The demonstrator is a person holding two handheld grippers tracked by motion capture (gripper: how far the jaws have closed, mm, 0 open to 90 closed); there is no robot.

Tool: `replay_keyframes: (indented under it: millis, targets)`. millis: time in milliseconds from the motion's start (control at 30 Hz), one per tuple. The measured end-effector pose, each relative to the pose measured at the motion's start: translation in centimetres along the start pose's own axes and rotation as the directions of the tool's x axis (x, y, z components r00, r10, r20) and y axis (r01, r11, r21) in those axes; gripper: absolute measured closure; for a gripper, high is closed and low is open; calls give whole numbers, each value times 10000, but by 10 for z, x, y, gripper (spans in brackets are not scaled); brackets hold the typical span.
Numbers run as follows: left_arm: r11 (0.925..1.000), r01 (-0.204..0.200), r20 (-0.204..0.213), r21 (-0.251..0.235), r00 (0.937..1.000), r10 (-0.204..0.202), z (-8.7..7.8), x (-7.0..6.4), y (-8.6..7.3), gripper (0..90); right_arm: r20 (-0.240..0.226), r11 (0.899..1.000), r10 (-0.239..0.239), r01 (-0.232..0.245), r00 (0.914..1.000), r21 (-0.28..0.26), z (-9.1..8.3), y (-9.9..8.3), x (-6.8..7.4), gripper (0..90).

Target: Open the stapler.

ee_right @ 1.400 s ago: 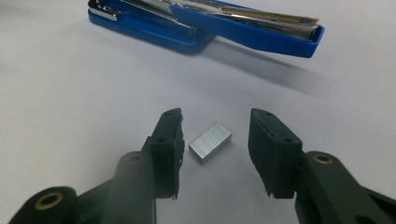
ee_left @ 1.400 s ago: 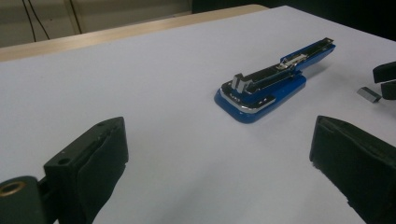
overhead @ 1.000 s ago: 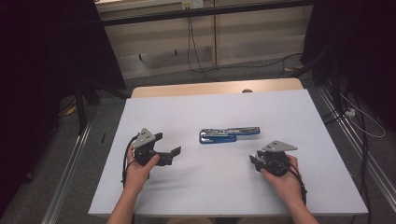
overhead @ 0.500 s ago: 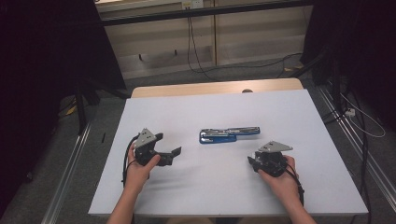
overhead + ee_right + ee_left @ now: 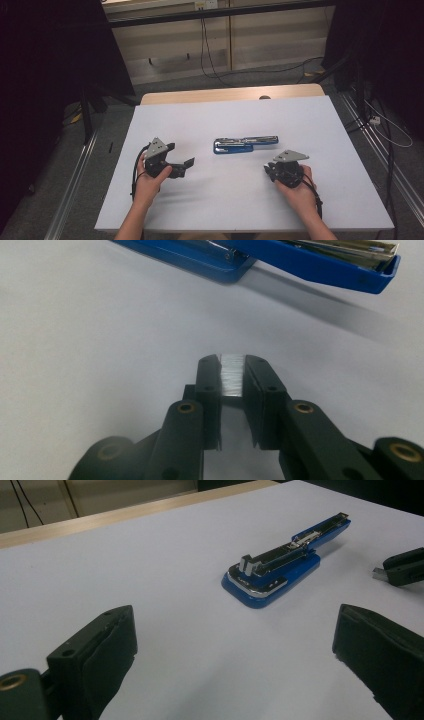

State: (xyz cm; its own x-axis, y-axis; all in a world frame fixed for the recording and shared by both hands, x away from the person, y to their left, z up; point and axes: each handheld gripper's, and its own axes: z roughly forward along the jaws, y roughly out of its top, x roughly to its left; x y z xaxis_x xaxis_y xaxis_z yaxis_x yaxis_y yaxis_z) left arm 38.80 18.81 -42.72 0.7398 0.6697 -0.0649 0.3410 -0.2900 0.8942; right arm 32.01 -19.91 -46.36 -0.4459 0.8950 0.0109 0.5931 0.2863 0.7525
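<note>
A blue stapler [image 5: 245, 144] lies swung open flat in the middle of the white table [image 5: 325, 125]; its metal staple channel faces up [image 5: 280, 565]. My left gripper [image 5: 180, 155] rests left of it, jaws wide open and empty, pointing toward the stapler [image 5: 239, 625]. My right gripper [image 5: 269, 170] sits just in front of the stapler's right end, shut on a short silver strip of staples [image 5: 231, 377]. The stapler's blue arm [image 5: 300, 257] lies just beyond those jaws. From the left gripper view, the right gripper [image 5: 400, 567] appears at the right edge.
A wooden strip [image 5: 225, 95] borders the table's far edge. Cables [image 5: 210, 60] run across the floor beyond it, and metal rails [image 5: 75, 170] flank both sides. Bare white tabletop surrounds the stapler.
My right gripper has shifted slightly left and nearer the front edge with the staple strip. The left gripper and the stapler have stayed put.
</note>
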Motion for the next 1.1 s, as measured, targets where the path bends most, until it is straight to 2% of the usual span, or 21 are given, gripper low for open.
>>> replay_keyframes:
  millis: [300,433,800,1100]
  targets:
    - [10000,38,-12,-1,10000,-38,0,1,0,44,-128,10000,24,-23,9999,50,0,0,-4,749]
    - [10000,84,23,-18,10000,-84,0,0,0,45,-240,9999,-72,75,9997,110,1,2,-4,792]
    - [10000,19,55,47,10000,-19,2,0,0,47,-476,9998,-48,58,9989,199,2,4,-7,797]
    - [9999,64,98,86,9999,-65,1,1,-1,48,-764,9991,-391,404,9963,153,1,8,-11,797]
